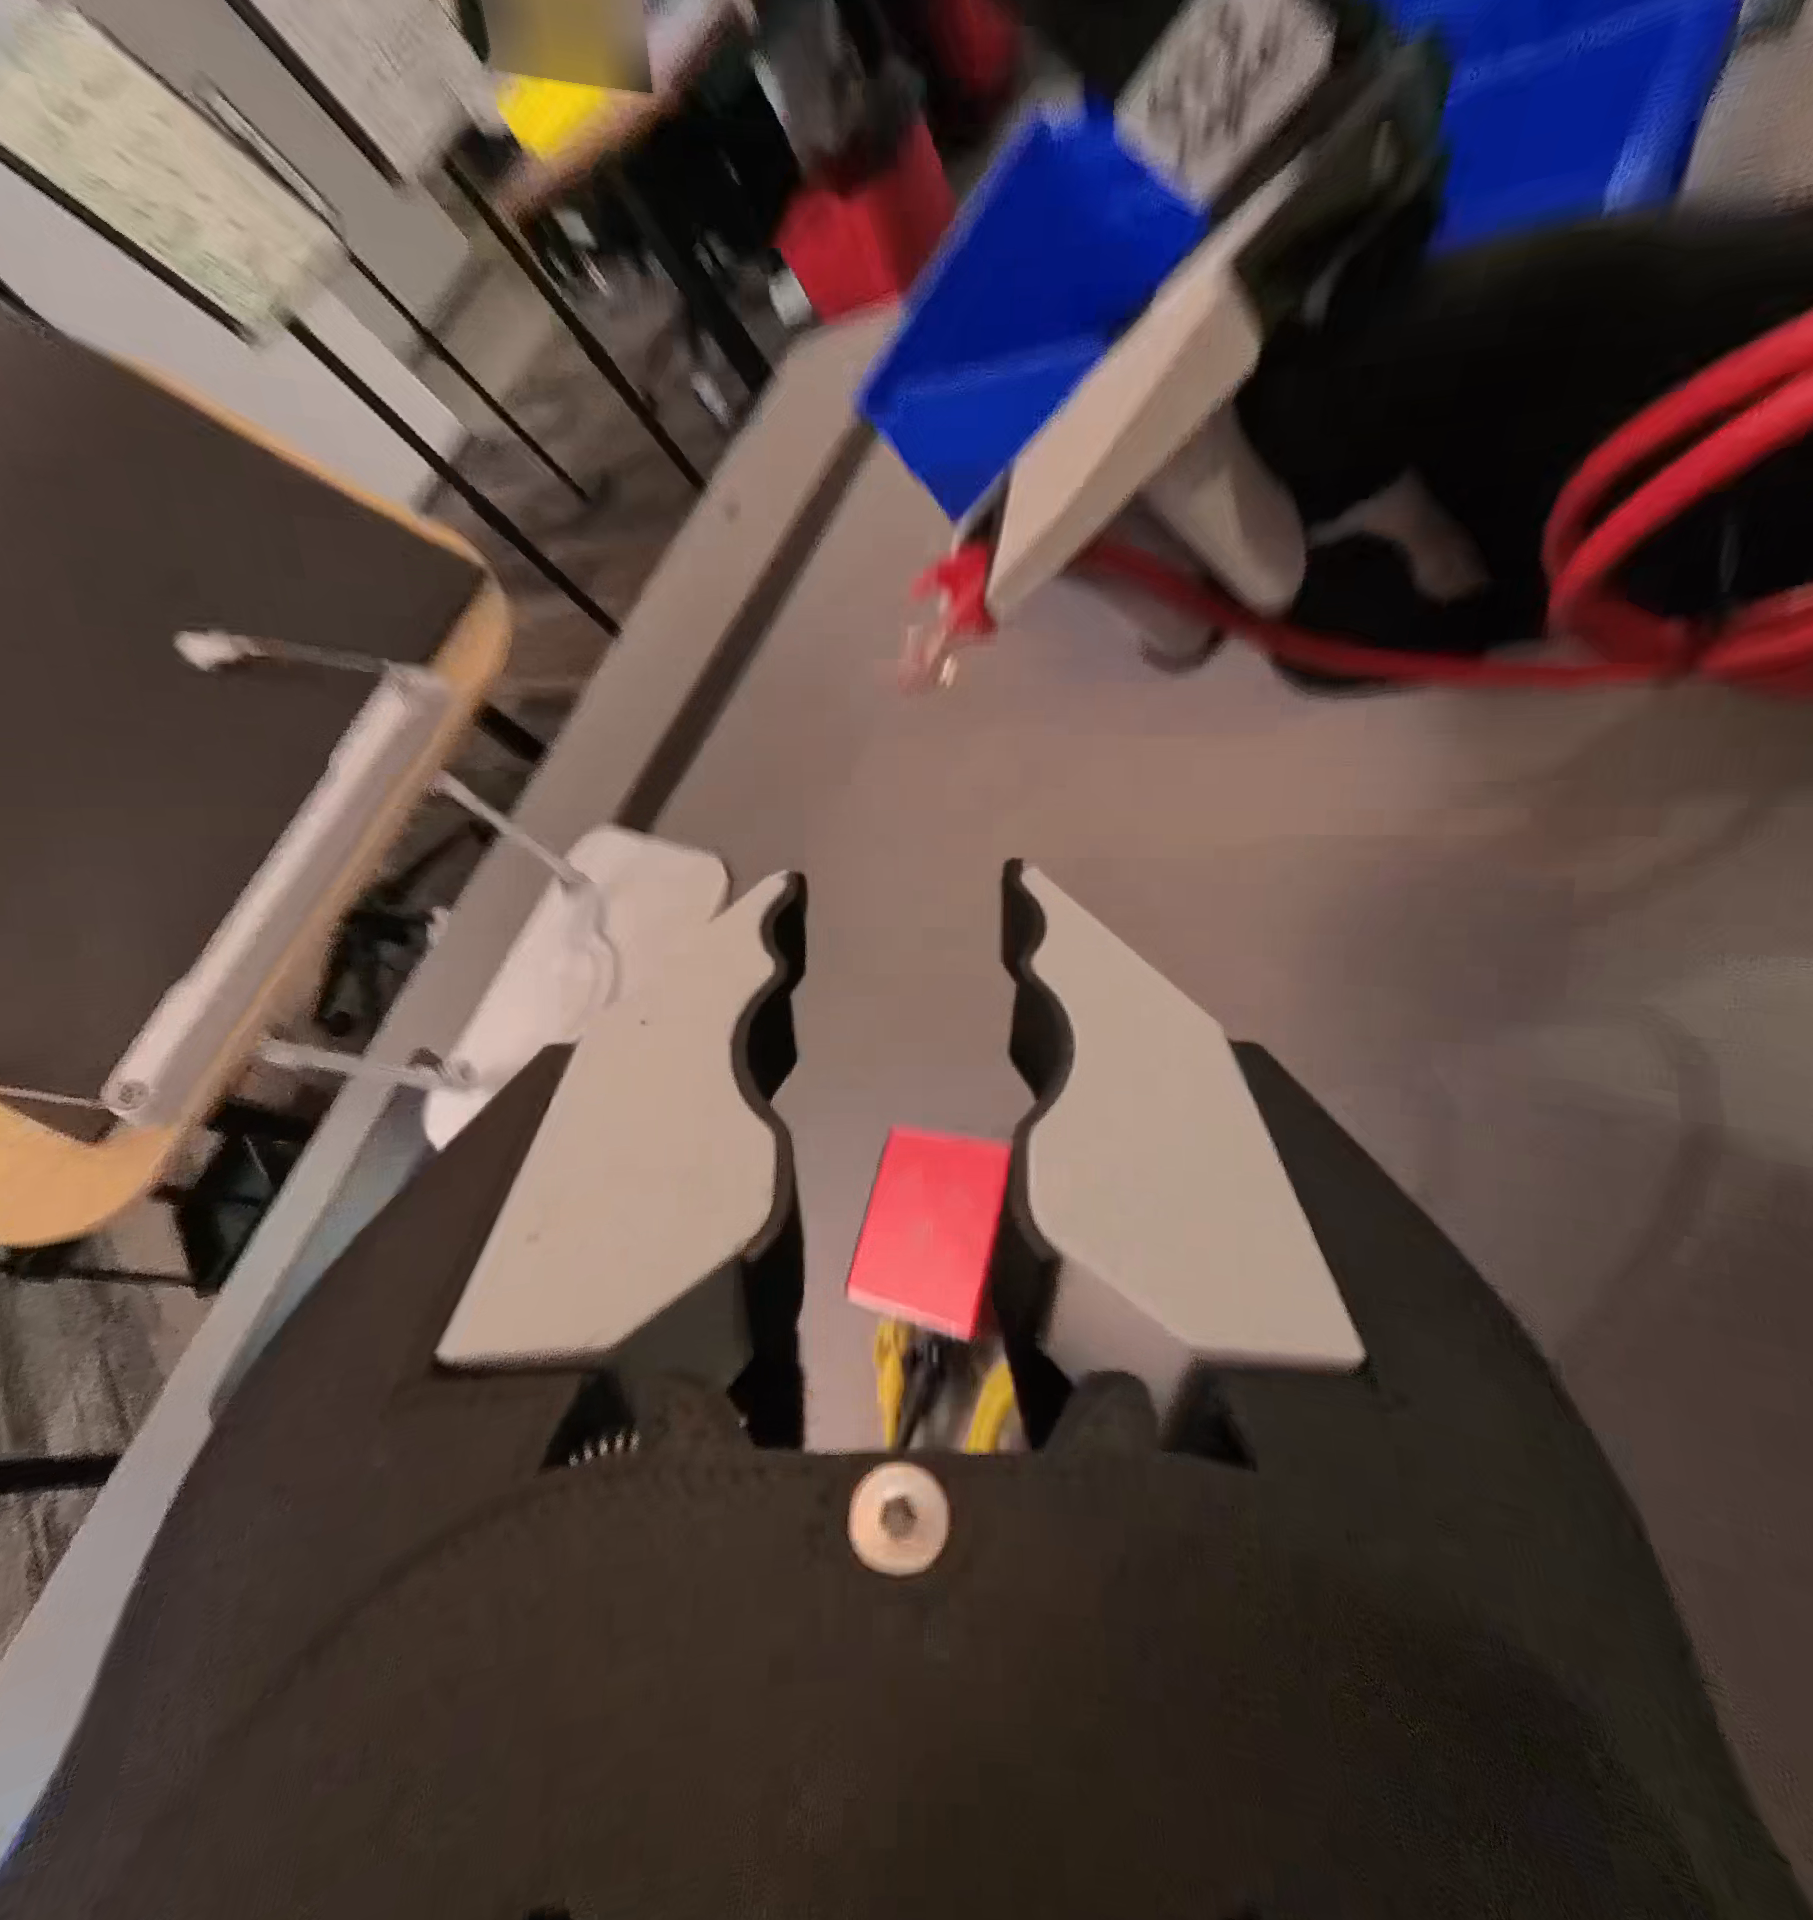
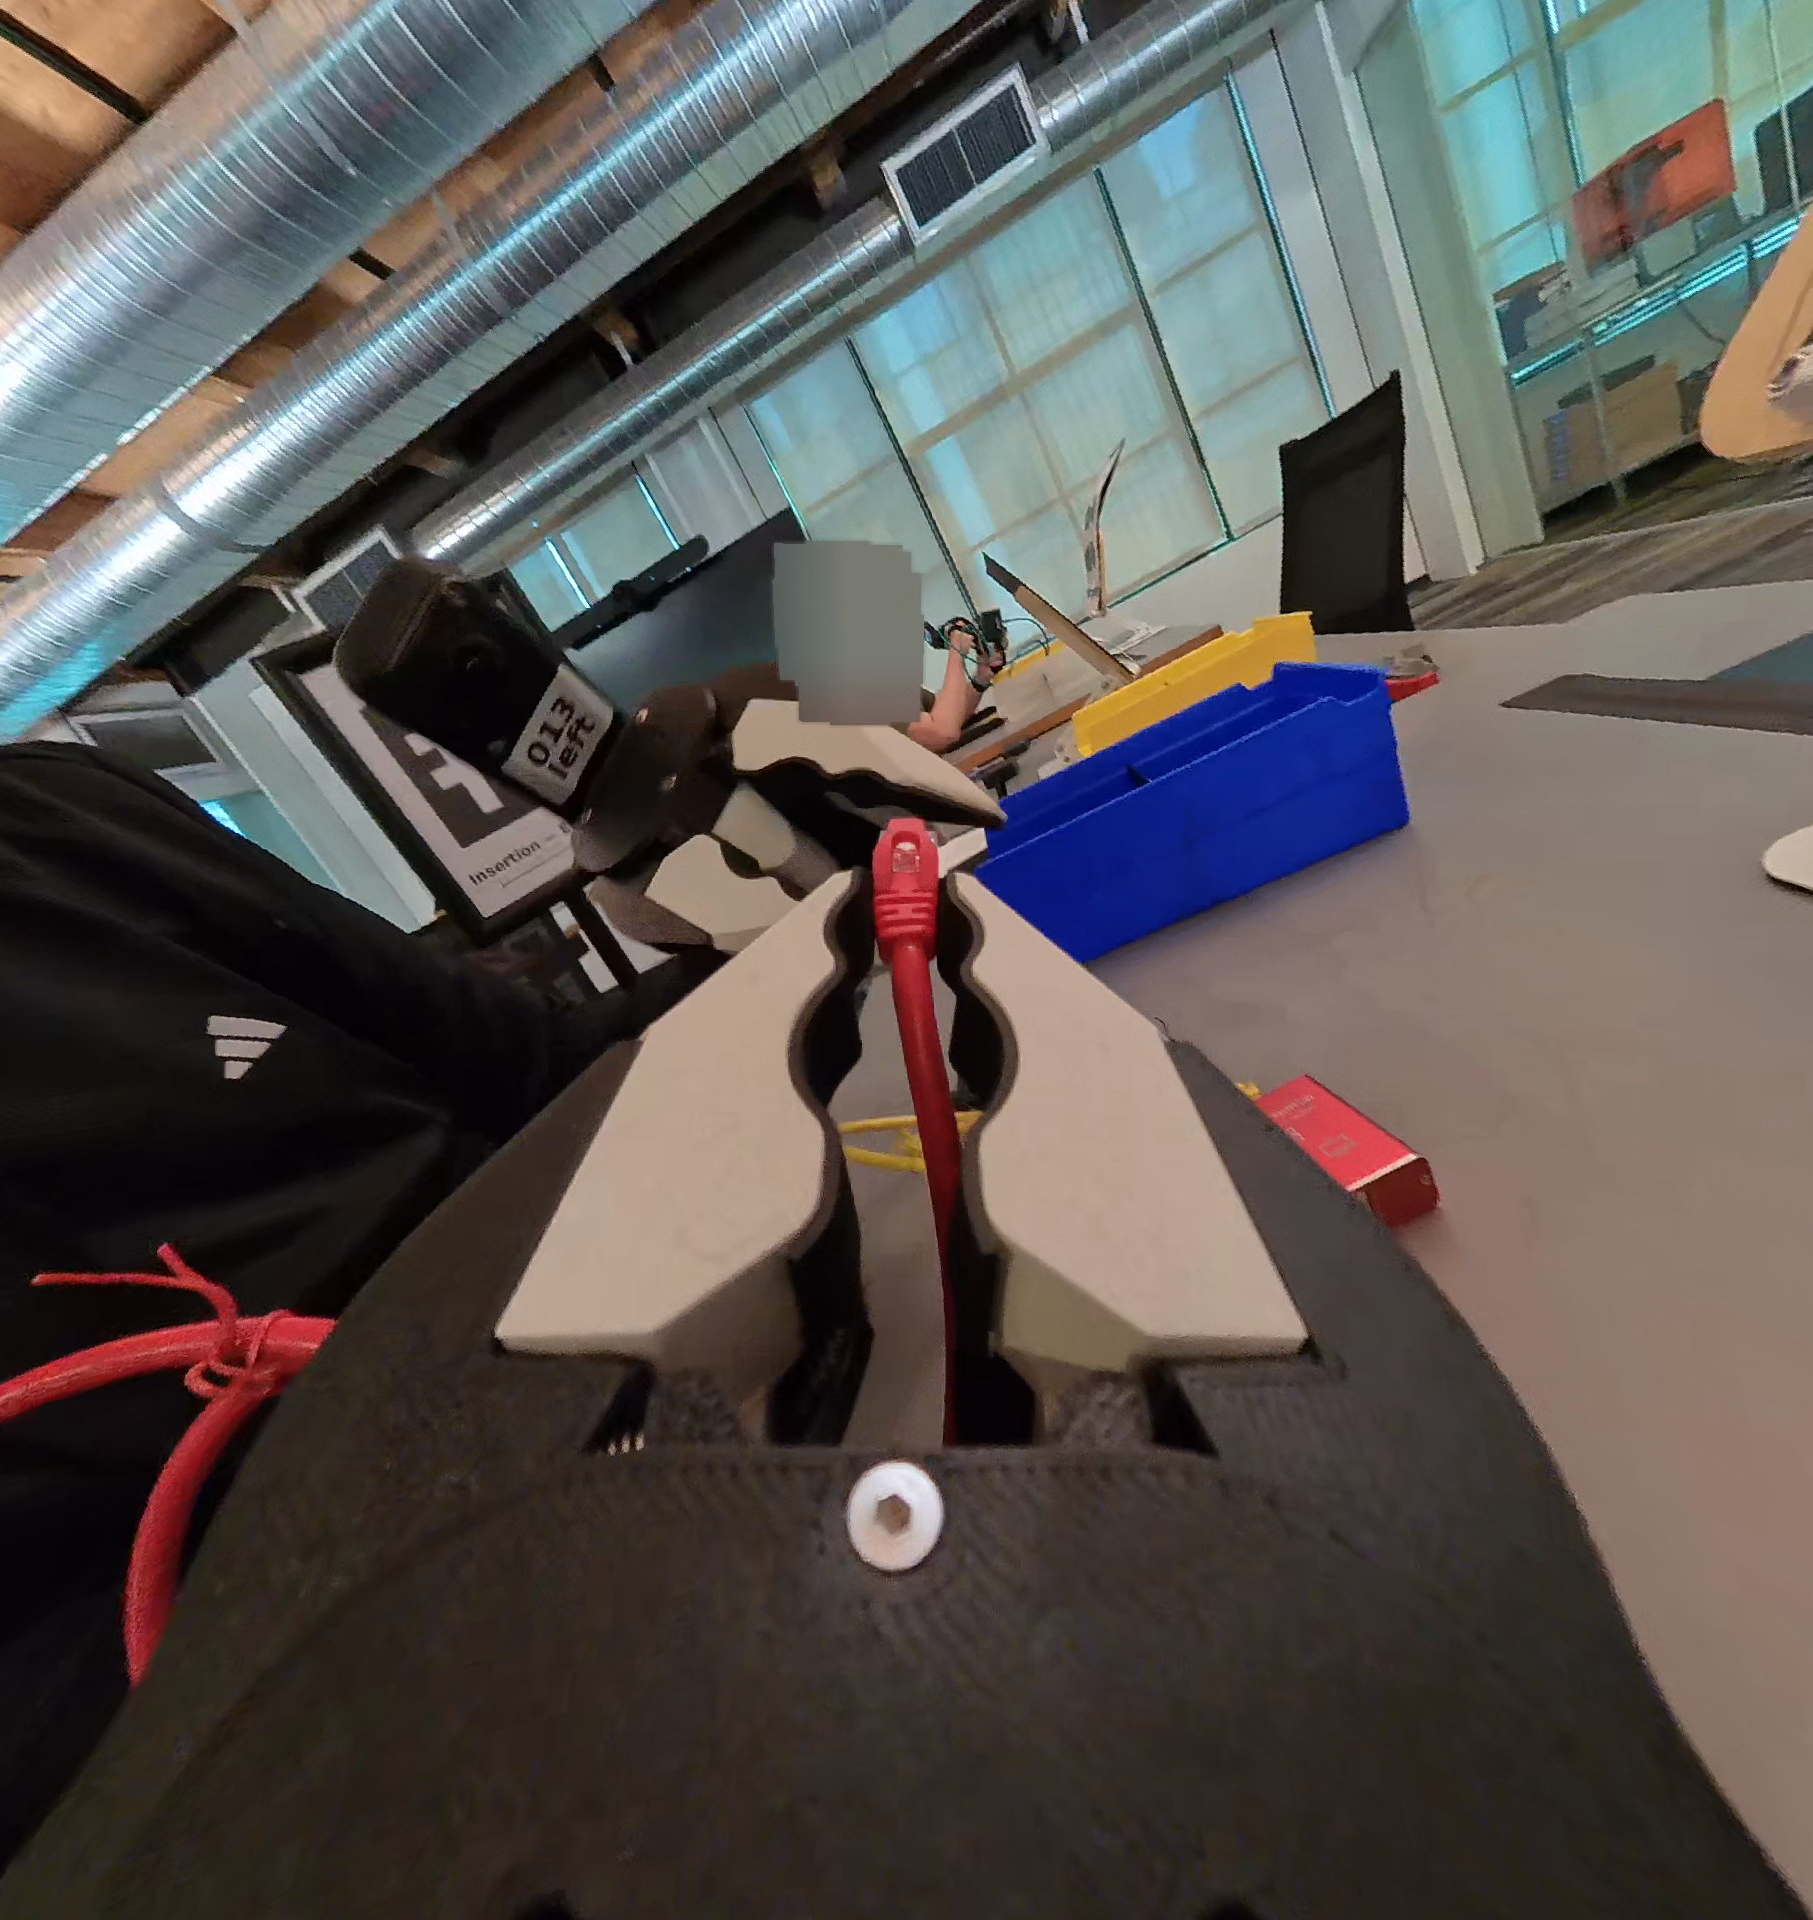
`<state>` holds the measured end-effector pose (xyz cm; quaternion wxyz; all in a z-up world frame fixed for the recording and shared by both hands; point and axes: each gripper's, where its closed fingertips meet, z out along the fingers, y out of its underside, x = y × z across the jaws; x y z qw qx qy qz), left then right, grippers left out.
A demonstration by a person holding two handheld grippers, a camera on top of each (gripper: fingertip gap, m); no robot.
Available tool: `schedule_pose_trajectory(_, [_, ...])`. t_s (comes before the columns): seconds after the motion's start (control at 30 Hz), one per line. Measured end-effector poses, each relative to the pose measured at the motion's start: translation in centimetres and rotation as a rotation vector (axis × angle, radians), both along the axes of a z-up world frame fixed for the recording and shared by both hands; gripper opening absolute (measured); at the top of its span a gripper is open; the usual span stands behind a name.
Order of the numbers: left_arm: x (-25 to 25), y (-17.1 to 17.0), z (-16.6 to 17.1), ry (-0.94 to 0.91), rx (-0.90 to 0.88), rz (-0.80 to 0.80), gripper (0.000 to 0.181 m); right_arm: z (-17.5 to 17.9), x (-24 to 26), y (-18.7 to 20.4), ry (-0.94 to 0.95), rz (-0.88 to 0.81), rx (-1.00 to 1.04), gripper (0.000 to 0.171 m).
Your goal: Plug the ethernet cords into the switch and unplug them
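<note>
Red ethernet cord point(image 2: 907, 914) — between right gripper point(image 2: 907, 883) fingers

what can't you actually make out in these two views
- Switch: its ports are hidden in the left wrist view, facing down behind the left gripper's body; in the right wrist view the right gripper covers most of it.
- Yellow cords: only short bits show, so plugged or not is unclear.
- Red cord: its far end is cut off by the frame edge.
- Left wrist view background: motion blurred.
</note>
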<state>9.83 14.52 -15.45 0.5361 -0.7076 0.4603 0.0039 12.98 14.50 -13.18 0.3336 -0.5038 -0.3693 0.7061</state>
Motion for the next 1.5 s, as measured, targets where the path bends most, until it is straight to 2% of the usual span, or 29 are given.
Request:
schedule_pose_trajectory(0.1, [-2.7, 0.3, -3.9, 0.128, -0.207, 0.0, 0.053, -0.7, 0.0, 0.5, -0.045, -0.026, 0.025, 0.01])
schedule_pose_trajectory(0.27, [-5.9, 1.4, -10.7, 0.268, -0.423, 0.025, 0.075, -1.7, -0.5, 0.6, -0.079, -0.022, 0.028, 0.01])
schedule_pose_trajectory(0.6, [-7.2, 3.7, -17.3, 0.414, -0.777, 0.045, 0.076, -2.7, -0.8, 0.6, -0.106, -0.016, 0.03, 0.01])
schedule_pose_trajectory(0.77, [-6.4, 3.5, -17.7, 0.357, -0.824, 0.001, 0.064, -3.1, -1.0, 0.6, -0.126, -0.016, 0.041, 0.01])
schedule_pose_trajectory(0.93, [-6.3, 3.0, -17.4, 0.321, -0.817, -0.024, 0.063, -3.8, -1.2, 0.8, -0.178, -0.035, 0.077, 0.01])
schedule_pose_trajectory(1.27, [-4.1, 1.0, -11.4, 0.124, -0.757, -0.213, 0.063, -6.8, -2.1, 0.6, -0.404, -0.052, 0.261, 0.01])
schedule_pose_trajectory(1.5, [-2.6, 0.3, -10.6, 0.127, -0.739, -0.273, 0.063, -8.4, -2.7, 0.6, -0.538, -0.049, 0.406, 0.01])
